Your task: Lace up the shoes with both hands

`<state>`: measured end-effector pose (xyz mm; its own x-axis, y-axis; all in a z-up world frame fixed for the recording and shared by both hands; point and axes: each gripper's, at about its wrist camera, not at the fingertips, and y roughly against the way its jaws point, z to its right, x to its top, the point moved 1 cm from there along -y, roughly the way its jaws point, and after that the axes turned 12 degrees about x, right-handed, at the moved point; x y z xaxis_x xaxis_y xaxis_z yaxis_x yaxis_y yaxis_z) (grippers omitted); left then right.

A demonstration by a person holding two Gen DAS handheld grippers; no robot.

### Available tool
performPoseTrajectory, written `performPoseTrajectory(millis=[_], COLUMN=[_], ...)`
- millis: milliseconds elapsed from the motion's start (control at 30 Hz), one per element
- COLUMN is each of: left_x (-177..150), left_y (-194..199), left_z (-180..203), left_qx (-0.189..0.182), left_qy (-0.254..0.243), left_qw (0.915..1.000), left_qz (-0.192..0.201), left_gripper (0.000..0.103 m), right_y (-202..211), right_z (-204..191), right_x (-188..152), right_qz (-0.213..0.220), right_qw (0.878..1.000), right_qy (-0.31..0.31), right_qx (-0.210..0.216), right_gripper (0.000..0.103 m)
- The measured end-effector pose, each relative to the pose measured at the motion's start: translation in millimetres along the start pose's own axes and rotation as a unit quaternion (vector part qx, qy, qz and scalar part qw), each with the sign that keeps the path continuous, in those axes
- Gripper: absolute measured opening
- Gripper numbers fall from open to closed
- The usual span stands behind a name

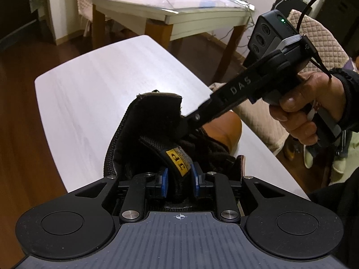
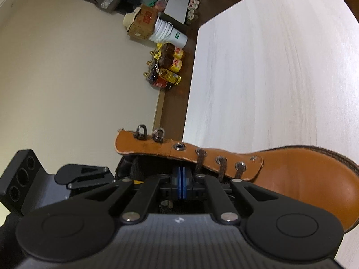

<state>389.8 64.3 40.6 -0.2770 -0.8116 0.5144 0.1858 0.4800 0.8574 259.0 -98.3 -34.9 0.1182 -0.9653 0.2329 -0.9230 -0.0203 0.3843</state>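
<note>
Now one boot (image 2: 303,179) on table (image 1: 94,85); left hand-held gripper (image 1: 179,180) released around tongue (image 1: 177,157); right hand-held gripper (image 2: 182,183) clenched.

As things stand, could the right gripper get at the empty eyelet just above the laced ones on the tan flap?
Probably yes. The right gripper, jaws shut, sits just under the tan flap, and the empty eyelet on its outer face is uncovered. The left gripper straddles the tongue, clear of that flap.

The left gripper (image 1: 179,179) is being pointed steeply downward, its blue pads (image 1: 164,185) standing apart on either side of the boot's tongue (image 1: 172,157). The right gripper (image 2: 182,186) is being gripped by a hand (image 1: 300,109) at the right, its pads pressed together.
</note>
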Motion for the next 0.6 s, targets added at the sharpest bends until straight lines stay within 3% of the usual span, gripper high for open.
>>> performPoseTrajectory(millis=[167, 300, 400, 600], left_x=[0, -2, -5, -7], left_y=[1, 1, 4, 10], left_z=[-2, -1, 0, 2], left_qx=[0.002, 0.002, 0.005, 0.012], left_qy=[0.003, 0.007, 0.009, 0.016], left_qw=[1.0000, 1.0000, 0.9999, 0.9998], left_qz=[0.000, -0.001, 0.003, 0.008], left_gripper=[0.024, 0.024, 0.024, 0.024], right_y=[5, 3, 10, 47], right_z=[-11, -7, -10, -10], right_x=[-6, -10, -15, -8], right_qz=[0.019, 0.040, 0.031, 0.038], right_qw=[0.999, 0.999, 0.999, 0.999], right_qy=[0.046, 0.028, 0.023, 0.028], right_qx=[-0.017, -0.010, -0.009, -0.006], right_gripper=[0.003, 0.003, 0.009, 0.012])
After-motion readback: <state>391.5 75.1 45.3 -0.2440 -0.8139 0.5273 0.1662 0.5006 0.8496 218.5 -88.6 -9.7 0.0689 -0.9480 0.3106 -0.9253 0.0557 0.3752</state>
